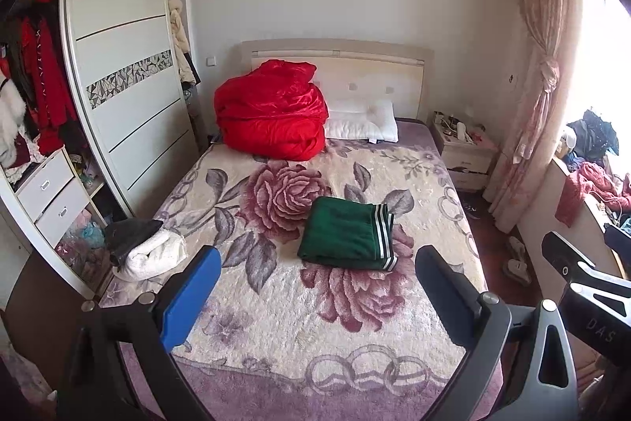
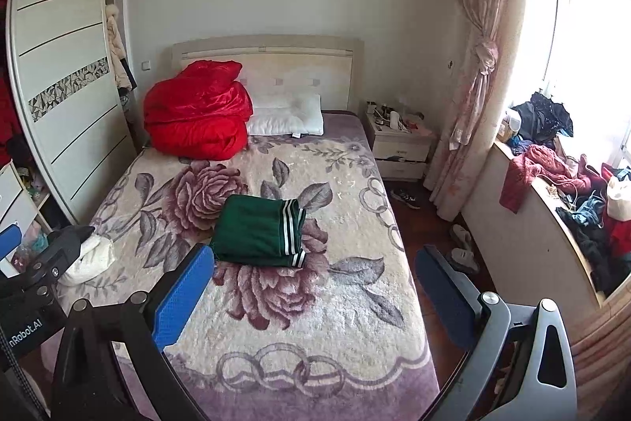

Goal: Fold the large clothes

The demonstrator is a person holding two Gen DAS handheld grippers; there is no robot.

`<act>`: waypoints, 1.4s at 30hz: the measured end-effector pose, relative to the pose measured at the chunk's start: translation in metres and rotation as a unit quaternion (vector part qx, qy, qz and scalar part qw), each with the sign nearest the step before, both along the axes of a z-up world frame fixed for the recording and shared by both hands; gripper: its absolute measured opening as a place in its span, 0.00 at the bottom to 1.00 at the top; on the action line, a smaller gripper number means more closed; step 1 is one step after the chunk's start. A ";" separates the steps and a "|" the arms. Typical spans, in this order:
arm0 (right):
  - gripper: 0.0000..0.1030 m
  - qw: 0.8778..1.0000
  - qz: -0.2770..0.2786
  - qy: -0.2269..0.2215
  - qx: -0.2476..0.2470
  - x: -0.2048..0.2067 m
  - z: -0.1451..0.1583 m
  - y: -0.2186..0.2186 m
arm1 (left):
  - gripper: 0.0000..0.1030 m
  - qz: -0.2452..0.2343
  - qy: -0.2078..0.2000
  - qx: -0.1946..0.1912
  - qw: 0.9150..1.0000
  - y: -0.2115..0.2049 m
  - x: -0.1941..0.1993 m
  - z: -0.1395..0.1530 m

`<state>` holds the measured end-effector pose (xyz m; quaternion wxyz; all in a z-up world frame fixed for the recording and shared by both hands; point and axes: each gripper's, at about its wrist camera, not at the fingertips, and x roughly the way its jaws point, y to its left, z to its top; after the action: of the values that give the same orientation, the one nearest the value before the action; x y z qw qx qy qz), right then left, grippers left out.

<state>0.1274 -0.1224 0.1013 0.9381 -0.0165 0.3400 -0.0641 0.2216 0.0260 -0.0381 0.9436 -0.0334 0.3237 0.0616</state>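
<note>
Readable text: "DAS" on the black body of the right gripper (image 1: pixel 572 263) where it pokes into the left wrist view; "nRobot.AI" (start cut off) on the left gripper's body at the left edge of the right wrist view.

Left gripper (image 1: pixel 319 298): jaws spread wide, blue pads, nothing between them, held above the near end of the bed. Right gripper (image 2: pixel 315 298): same, spread and empty, over the bed's near right side.

Green garment (image 1: pixel 347 233) with white-striped trim lies folded into a flat rectangle mid-bed, on the floral blanket (image 1: pixel 315 334), which is cream plush with big pink roses, a chain-ring border and a purple edge. Apart from both grippers.

Rolled white and dark bundle (image 1: pixel 144 249) sits at the bed's left edge. Red quilt (image 1: pixel 272 113) is piled at the headboard, touching a white pillow (image 1: pixel 363 123).

Room: sliding-door wardrobe (image 1: pixel 126 66) left, with red clothes hanging in the open section. Nightstand (image 2: pixel 400 145) with small clutter to the right of the bed. Pink curtain (image 2: pixel 481 66) tied back. Window ledge (image 2: pixel 552 192) heaped with clothes. Shoes on the dark floor.
</note>
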 end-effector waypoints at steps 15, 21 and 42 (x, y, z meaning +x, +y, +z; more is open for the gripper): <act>1.00 1.000 0.006 -0.003 0.000 0.007 0.004 0.002 | 0.98 0.004 -0.001 0.003 1.000 0.000 0.001 0.003; 1.00 1.000 0.007 -0.001 0.000 0.013 0.005 0.001 | 0.98 0.005 -0.002 0.002 1.000 0.000 0.001 0.003; 1.00 1.000 0.024 -0.006 -0.005 0.035 0.009 0.007 | 0.98 0.009 -0.002 0.004 1.000 0.001 0.003 0.009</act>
<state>0.1621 -0.1155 0.1099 0.9412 -0.0291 0.3338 -0.0432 0.2245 0.0273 -0.0294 0.9438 -0.0325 0.3211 0.0713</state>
